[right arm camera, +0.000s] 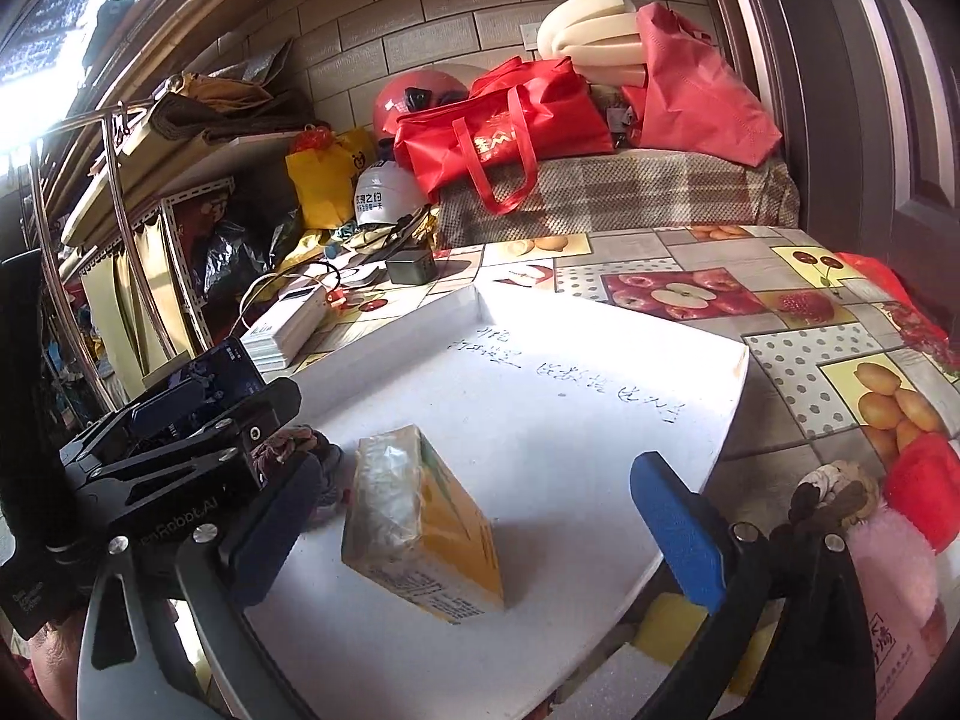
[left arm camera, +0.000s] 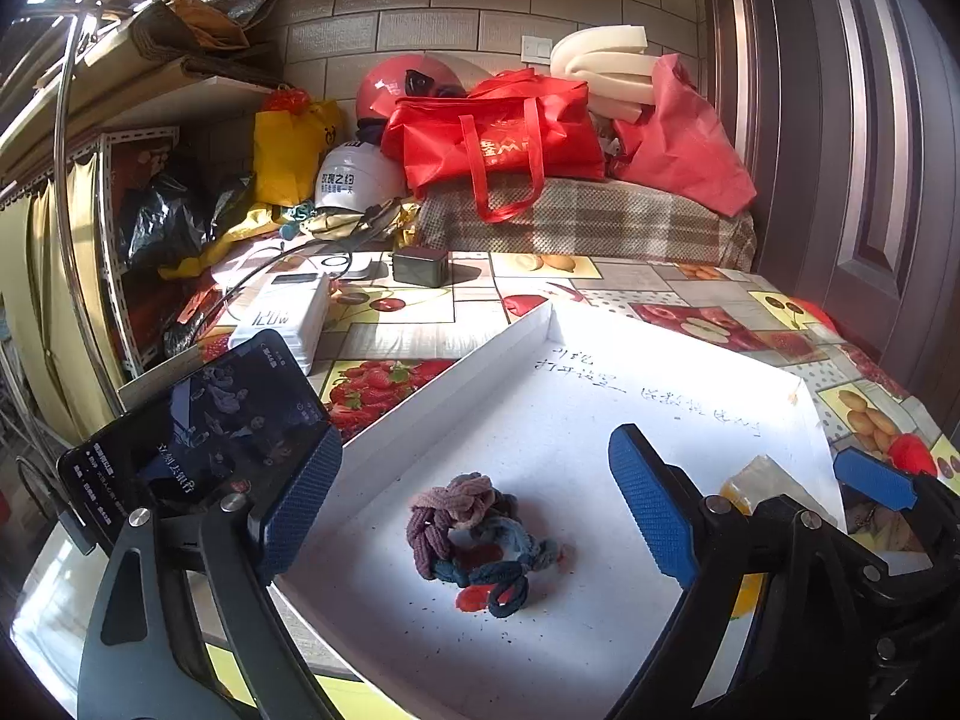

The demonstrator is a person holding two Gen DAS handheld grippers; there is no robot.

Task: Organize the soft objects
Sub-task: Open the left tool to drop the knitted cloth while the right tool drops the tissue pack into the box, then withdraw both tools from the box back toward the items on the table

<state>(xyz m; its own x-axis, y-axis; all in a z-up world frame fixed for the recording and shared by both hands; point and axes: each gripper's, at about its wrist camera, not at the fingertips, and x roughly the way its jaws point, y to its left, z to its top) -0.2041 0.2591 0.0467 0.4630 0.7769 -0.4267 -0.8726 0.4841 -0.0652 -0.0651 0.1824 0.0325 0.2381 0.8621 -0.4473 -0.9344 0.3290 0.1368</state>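
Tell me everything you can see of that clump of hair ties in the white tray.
The clump of hair ties is a tangled heap of soft fabric loops: mauve and tan on top, purple at the left, grey-blue, navy and red below. It rests on the floor of the white tray, between the open jaws of the left gripper, touching neither pad.

Cluttered home storage corner: fruit-print oilcloth table (right arm camera: 798, 312), beige tiled wall (left arm camera: 456, 6), red fabric tote bag (left arm camera: 498, 132), white safety helmet (left arm camera: 354, 177), crammed metal shelving (left arm camera: 108, 180).
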